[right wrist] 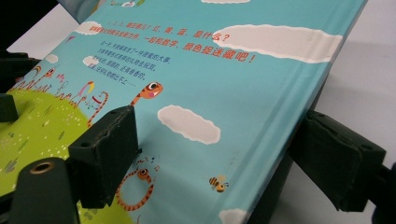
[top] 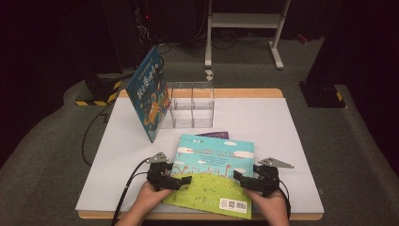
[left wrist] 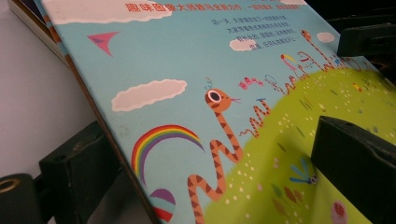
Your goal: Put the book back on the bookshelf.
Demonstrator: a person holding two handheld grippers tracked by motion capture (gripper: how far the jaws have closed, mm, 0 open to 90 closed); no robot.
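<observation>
A picture book [top: 214, 169] with a blue sky and green hill on its cover lies at the near middle of the white table [top: 277, 122]. It rests on other books, with a purple one [top: 214, 134] peeking out behind it. My left gripper [top: 184, 180] stands open at the book's left edge, one jaw under the edge and one above the cover [left wrist: 187, 70]. At the right edge my right gripper [top: 237, 176] is open in the same way, straddling the book [right wrist: 224, 84]. Hands hold both grippers from the near side.
A blue book [top: 150, 94] leans upright against a clear plastic divided holder [top: 190, 106] at the back left. The edges of stacked books [left wrist: 28, 18] show under the picture book. A white frame [top: 244, 21] stands on the floor beyond the table.
</observation>
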